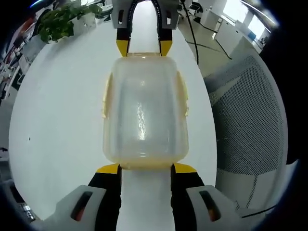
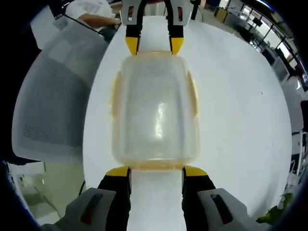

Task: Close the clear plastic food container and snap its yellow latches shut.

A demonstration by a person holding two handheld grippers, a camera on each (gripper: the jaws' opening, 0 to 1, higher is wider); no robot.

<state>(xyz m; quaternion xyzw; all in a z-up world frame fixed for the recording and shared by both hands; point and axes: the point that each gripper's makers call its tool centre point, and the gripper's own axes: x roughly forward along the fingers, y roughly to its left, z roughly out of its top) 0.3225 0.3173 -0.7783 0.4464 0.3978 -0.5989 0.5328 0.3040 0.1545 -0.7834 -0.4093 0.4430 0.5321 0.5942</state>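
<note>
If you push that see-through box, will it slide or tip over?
The box would probably slide rather than tip: it looks wide and low, sitting flat on the smooth white table. It is likely light, since nothing shows inside through its cloudy plastic. The shiny lid may be slippery. The left gripper and right gripper sit at opposite ends, which should keep it from skidding.

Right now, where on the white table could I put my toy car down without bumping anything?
Bare white table lies wide between the container and the potted plant. The strip toward the mesh chair is narrower. Both short ends are crowded: the left hand-held gripper and the right hand-held gripper sit against them.
</note>
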